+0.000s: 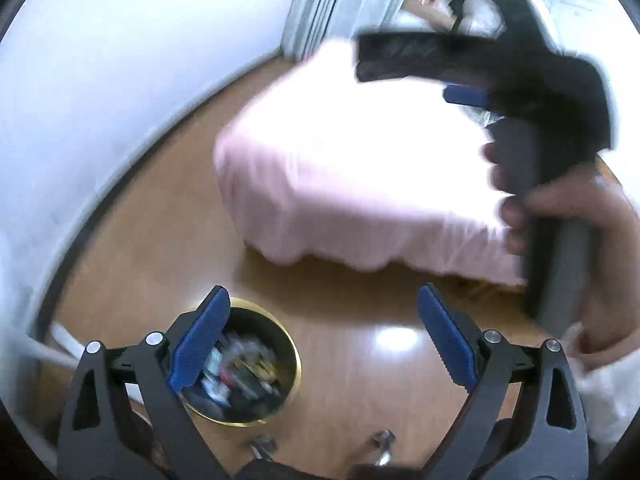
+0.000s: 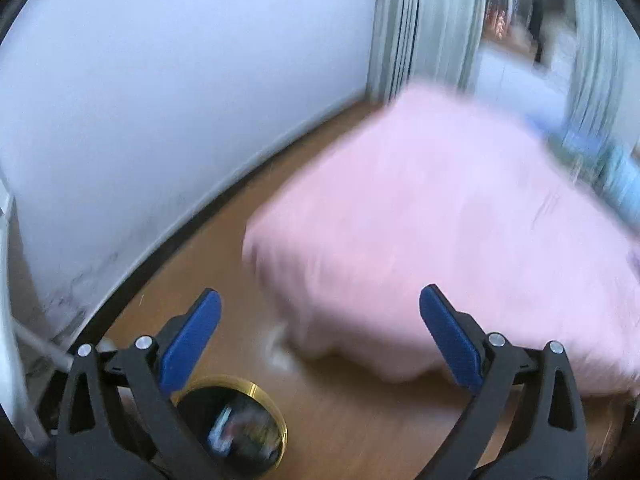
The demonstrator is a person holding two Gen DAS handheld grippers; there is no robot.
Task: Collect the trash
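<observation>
While both tools (image 1: 320, 328) (image 2: 320, 332) gape empty, the gold-rimmed bin (image 1: 294, 354) holds mixed trash (image 1: 240, 368).

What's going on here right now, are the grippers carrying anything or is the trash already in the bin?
Neither gripper carries anything. The left gripper and the right gripper both stand wide open with nothing between their pads, up above the wooden floor. Below them sits the gold-rimmed bin, which already holds a heap of wrappers and scraps. The person's hand holding the right gripper shows in the left wrist view, in front of the pink-covered bed. Both views are blurred.
</observation>
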